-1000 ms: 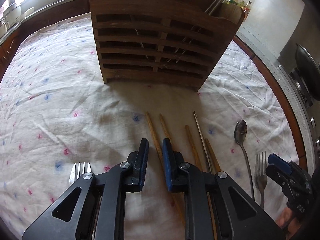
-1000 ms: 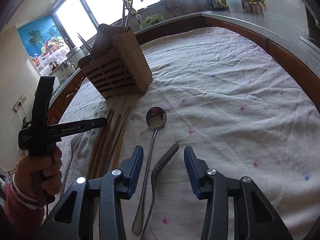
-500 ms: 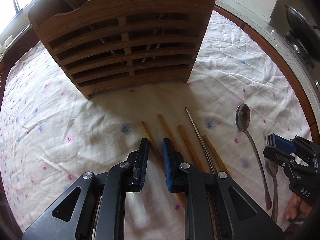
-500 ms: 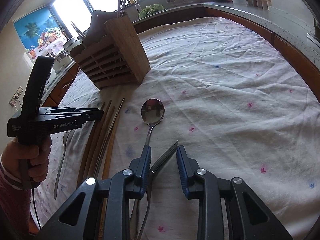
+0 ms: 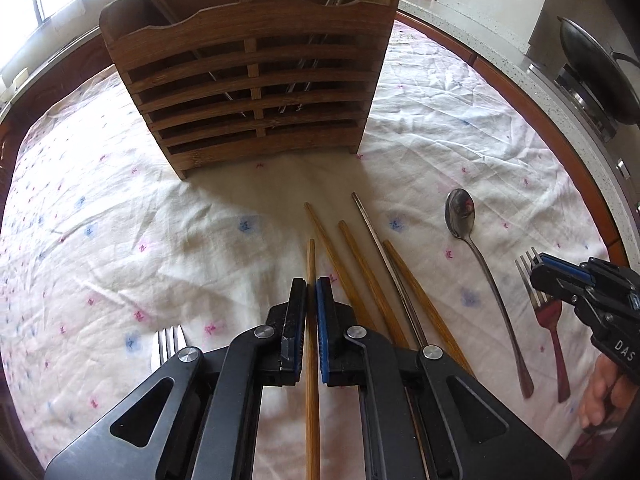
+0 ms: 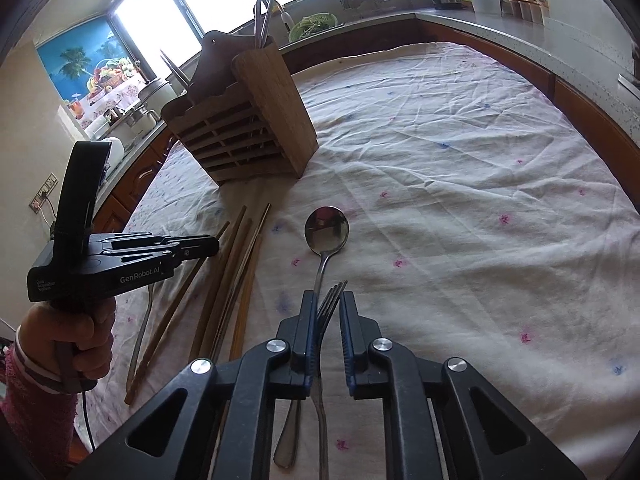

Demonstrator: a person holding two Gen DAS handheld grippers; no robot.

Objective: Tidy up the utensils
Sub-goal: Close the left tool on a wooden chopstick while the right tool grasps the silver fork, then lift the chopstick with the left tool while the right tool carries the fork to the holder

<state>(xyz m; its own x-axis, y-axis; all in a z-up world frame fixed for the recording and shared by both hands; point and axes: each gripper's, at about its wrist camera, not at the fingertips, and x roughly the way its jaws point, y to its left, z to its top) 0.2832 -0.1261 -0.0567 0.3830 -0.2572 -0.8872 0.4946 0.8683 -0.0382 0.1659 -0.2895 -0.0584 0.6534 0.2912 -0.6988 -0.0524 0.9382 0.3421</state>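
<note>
Left hand-held gripper clamped on a wooden chopstick. Right hand-held gripper closing around a fork, near bench middle.

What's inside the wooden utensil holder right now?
Thin metal utensils stand in the wooden utensil holder: some handles stick up from its far compartment, one leans out of the other. The slats hide their lower ends, so their types can't be told.

My left gripper now pinches a wooden chopstick it earlier straddled loosely; my right gripper's jaws are closing around the fork.
</note>
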